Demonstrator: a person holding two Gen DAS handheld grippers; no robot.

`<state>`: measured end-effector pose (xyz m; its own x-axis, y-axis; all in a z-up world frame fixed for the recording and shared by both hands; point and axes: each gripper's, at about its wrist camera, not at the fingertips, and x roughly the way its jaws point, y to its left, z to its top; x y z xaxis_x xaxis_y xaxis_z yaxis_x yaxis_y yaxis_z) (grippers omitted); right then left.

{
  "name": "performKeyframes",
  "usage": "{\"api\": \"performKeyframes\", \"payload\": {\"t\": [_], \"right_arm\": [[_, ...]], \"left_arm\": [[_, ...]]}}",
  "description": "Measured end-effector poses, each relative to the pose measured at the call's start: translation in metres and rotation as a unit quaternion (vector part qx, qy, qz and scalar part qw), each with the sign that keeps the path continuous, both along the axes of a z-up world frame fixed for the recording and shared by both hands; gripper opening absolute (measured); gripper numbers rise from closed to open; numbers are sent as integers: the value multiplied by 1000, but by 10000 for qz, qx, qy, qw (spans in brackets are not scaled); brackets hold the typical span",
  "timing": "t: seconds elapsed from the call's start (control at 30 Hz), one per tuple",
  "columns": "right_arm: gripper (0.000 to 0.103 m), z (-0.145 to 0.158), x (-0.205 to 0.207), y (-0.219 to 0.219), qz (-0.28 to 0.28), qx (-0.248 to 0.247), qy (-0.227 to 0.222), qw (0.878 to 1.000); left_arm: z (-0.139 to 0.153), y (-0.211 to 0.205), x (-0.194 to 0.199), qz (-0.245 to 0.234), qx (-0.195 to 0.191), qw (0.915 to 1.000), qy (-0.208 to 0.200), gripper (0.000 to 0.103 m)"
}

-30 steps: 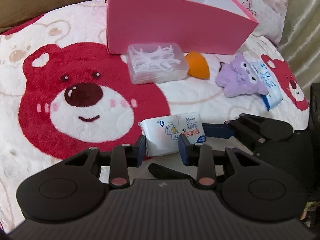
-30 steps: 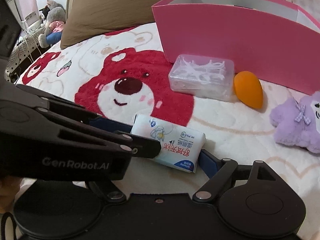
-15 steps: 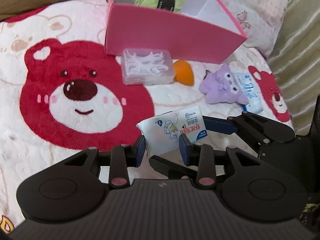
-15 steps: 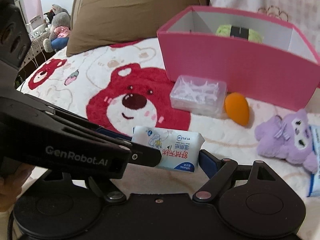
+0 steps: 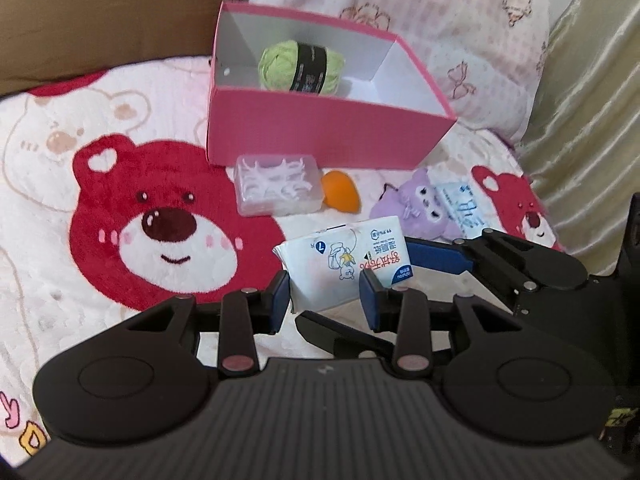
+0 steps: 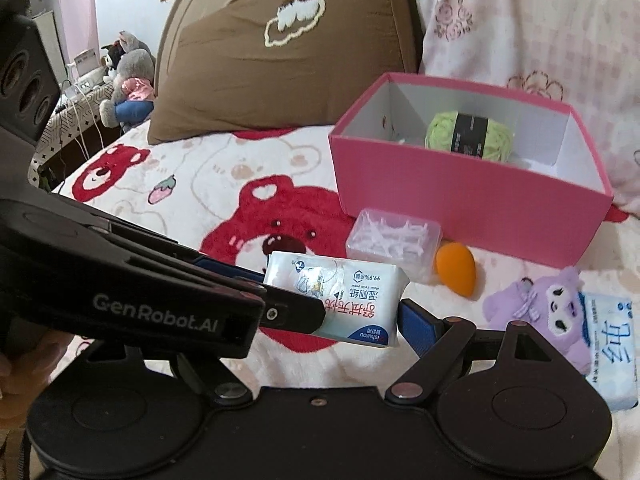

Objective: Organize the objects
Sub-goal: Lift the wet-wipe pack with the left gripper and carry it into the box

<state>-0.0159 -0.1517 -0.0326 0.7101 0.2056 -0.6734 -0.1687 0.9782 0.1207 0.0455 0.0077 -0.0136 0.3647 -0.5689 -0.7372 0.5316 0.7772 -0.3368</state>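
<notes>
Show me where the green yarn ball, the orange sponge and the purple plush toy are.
green yarn ball [image 5: 280, 65], left wrist view, on its left green part.
orange sponge [image 6: 456, 269], right wrist view, on its middle.
purple plush toy [image 6: 560, 312], right wrist view, on its face.

Yarn ball in box; floss case before it.

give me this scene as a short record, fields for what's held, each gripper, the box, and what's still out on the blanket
held: wet wipes pack, lifted off the blanket
left gripper: shut on the pack's short width
right gripper: jaws wide, at the pack's two ends; grip unclear
box: pink box, open, green yarn ball inside
still out: clear floss pick case, orange sponge, purple plush, blue tissue pack
surface: bear blanket
</notes>
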Motion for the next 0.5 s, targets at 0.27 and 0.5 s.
{"api": "performKeyframes", "payload": {"t": [0.27, 0.5], "right_arm": [[87, 17, -9, -1, 21, -113, -234, 9997], [87, 28, -16, -8, -55, -133, -394, 9991]], "left_arm": [[25, 3, -17, -99, -260, 9982, -533, 35], [35, -4, -23, -84, -363, 9982, -475, 35]]}}
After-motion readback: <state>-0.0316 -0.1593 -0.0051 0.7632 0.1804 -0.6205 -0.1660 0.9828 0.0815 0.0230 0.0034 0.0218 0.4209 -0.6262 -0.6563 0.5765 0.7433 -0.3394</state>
